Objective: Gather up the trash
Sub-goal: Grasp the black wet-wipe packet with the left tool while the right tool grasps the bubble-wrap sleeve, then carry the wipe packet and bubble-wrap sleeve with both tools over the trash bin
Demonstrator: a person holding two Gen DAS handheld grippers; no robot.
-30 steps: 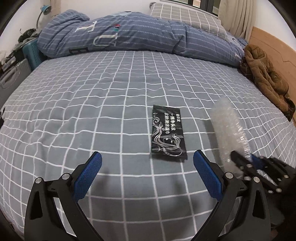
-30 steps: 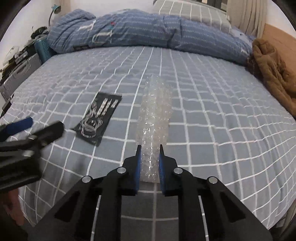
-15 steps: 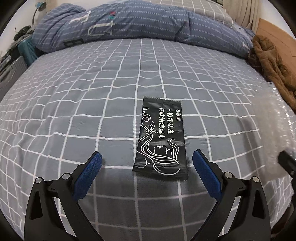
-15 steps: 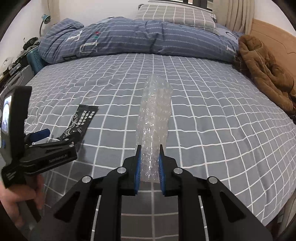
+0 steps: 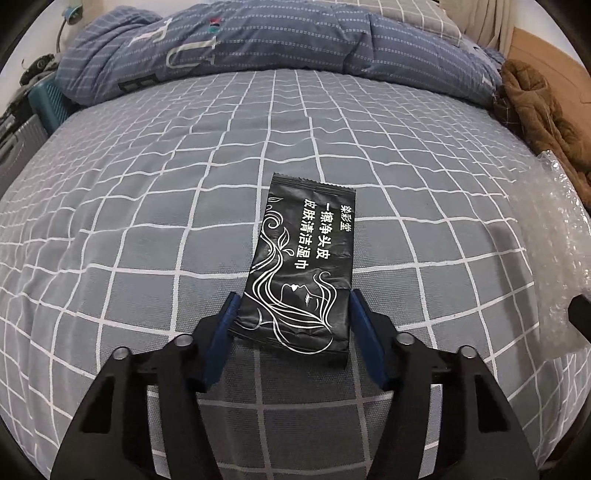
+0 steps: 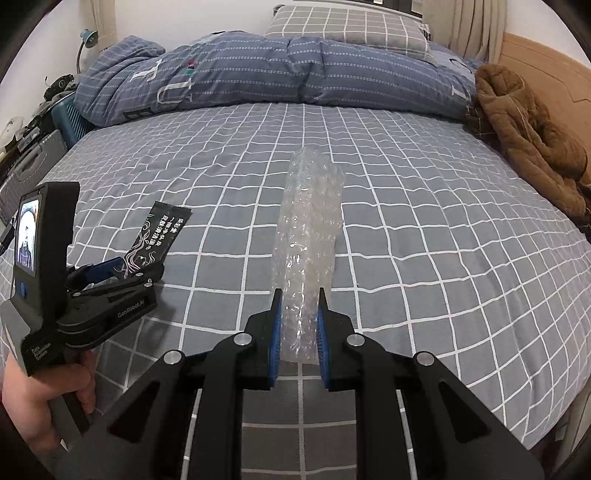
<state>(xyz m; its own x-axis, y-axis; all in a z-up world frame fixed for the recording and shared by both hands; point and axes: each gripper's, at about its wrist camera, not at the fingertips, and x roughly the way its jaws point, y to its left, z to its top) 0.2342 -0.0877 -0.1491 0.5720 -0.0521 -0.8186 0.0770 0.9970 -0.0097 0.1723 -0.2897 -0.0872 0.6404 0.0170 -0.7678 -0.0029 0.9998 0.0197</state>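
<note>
A black wet-wipe packet [image 5: 304, 258] with white lettering lies on the grey checked bed [image 5: 147, 184]. My left gripper [image 5: 293, 314] has its blue fingers closed against both side edges of the packet's near end. The packet also shows in the right wrist view [image 6: 155, 236], its near end lifted a little by the left gripper [image 6: 110, 269]. My right gripper [image 6: 299, 321] is shut on a clear roll of bubble wrap [image 6: 308, 236] and holds it above the bed. The bubble wrap shows at the right edge of the left wrist view [image 5: 550, 236].
A folded blue duvet [image 6: 277, 77] and a checked pillow [image 6: 351, 26] lie at the head of the bed. A brown coat [image 6: 528, 136] lies along the right edge by the wooden headboard. A teal suitcase [image 6: 70, 118] and grey cases stand left of the bed.
My left gripper has moved forward onto the packet and its fingers have closed from wide open onto the packet's sides. My right gripper still holds the bubble wrap, raised slightly.
</note>
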